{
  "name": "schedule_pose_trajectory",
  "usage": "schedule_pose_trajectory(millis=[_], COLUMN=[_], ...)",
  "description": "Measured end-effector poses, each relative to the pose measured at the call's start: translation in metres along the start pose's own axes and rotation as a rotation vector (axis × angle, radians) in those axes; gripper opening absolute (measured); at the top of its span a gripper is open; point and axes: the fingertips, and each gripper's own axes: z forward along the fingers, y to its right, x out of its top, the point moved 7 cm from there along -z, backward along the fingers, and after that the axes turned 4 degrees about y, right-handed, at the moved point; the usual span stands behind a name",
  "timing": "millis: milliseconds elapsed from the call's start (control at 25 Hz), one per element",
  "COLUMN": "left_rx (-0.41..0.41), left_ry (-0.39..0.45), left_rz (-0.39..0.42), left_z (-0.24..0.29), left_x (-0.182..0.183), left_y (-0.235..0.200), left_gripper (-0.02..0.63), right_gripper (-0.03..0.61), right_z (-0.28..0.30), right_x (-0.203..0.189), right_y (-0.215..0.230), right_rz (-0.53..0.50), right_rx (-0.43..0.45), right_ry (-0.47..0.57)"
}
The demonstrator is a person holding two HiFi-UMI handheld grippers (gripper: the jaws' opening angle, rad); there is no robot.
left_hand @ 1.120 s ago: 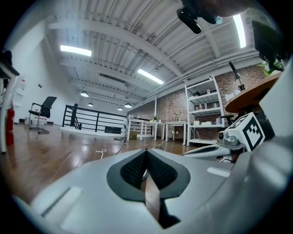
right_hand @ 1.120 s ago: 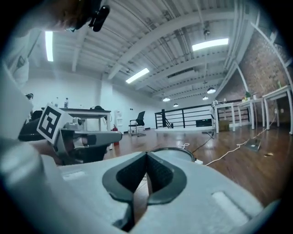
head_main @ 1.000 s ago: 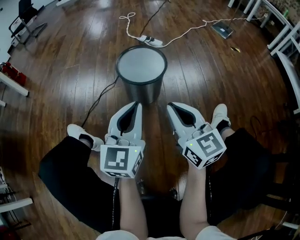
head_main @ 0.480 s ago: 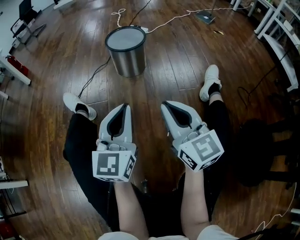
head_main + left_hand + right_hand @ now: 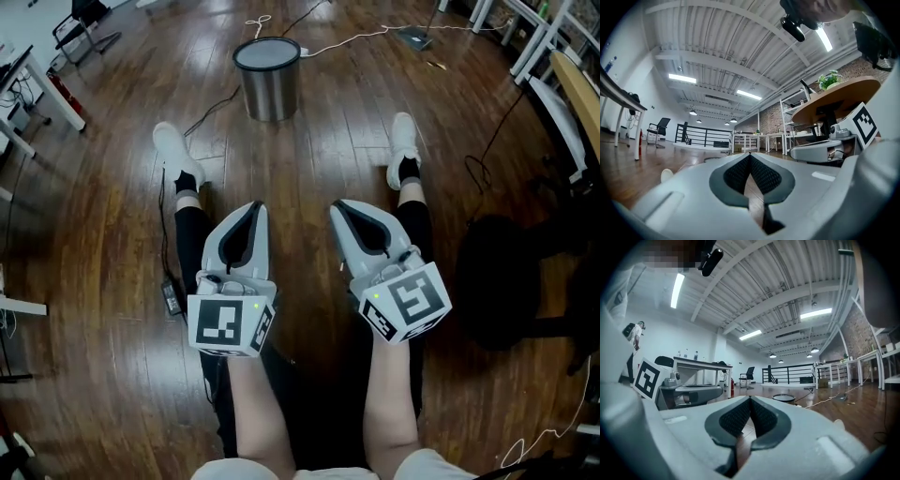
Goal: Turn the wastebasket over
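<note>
The wastebasket (image 5: 269,79) is a metal cylinder with a dark rim and a pale grey top face. It stands upright on the wooden floor at the top of the head view, far beyond both grippers. My left gripper (image 5: 257,206) and right gripper (image 5: 338,206) hang side by side above my outstretched legs, both shut with nothing between the jaws. The right gripper view shows its closed pads (image 5: 750,398) with the wastebasket (image 5: 783,398) small in the distance just right of them. In the left gripper view the left gripper (image 5: 750,154) is shut as well.
My white shoes (image 5: 174,150) (image 5: 404,137) lie between the grippers and the basket. A black cable (image 5: 212,107) and power adapter (image 5: 172,298) run at the left. A white cord (image 5: 349,39) trails behind the basket. White tables (image 5: 548,56) stand at the right, a desk (image 5: 37,89) at the left.
The wastebasket has slid from just ahead of the grippers up to the top of the head view. My legs now stretch out under the grippers. Both grippers stayed shut.
</note>
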Motion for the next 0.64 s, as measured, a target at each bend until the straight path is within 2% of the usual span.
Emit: schedule_pose_trajectory(millis=[160,360,640], left_rx=[0.021,0.026,0.027], left_ry=[0.016,0.028,0.025], left_rz=[0.01,0.017,0.015], left_z=[-0.038,-0.069,-0.089], left_x=[0.002,0.007,0.012], left_y=[0.025,0.053,0.07], left_gripper=[0.017,0.017,0.017], right_gripper=[-0.008,-0.008,-0.008], right_z=[-0.036,-0.076,-0.102], right_x=[0.002,0.005,0.017], right_y=[-0.026,-0.034,-0.047], right_rz=[-0.027,-0.025,-0.036], right_rx=[0.026,0.011,0.015], right_ry=[0.016,0.031,0.037])
